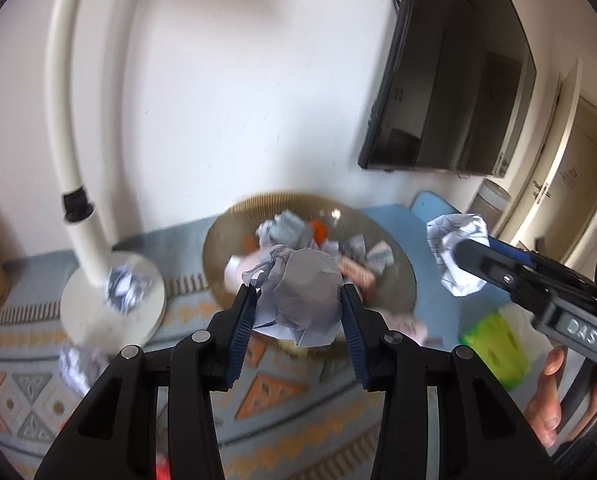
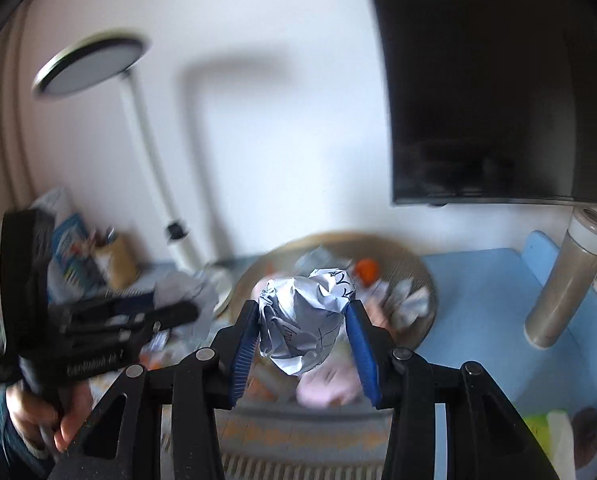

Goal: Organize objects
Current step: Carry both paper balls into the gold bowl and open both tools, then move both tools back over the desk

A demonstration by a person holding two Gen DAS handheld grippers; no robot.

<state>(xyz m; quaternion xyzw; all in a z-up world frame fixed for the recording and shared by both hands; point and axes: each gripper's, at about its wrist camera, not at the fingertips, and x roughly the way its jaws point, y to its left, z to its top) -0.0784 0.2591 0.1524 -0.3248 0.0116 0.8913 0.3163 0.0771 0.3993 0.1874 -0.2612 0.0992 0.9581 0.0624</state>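
Left gripper [image 1: 298, 304] — clamped on a crumpled paper ball [image 1: 302, 296]; right gripper [image 2: 302, 320] — clamped on a second paper ball [image 2: 306, 320]. Both hang over what looks like a woven basket [image 1: 258, 202]. Carry yours past its rim before releasing.

Two crumpled paper balls [image 1: 302, 292] [image 2: 308, 320] carried above basket, each clamped between blue pads. First: grey-white, creased, roughly round. Second: white with dark printed lines, also visible at [image 1: 456, 254]. Round woven basket [image 1: 258, 204] on patterned cloth, holding further paper wads [image 1: 286, 228] and an orange item [image 1: 318, 230]. Loose wads [image 1: 126, 286] near basket.
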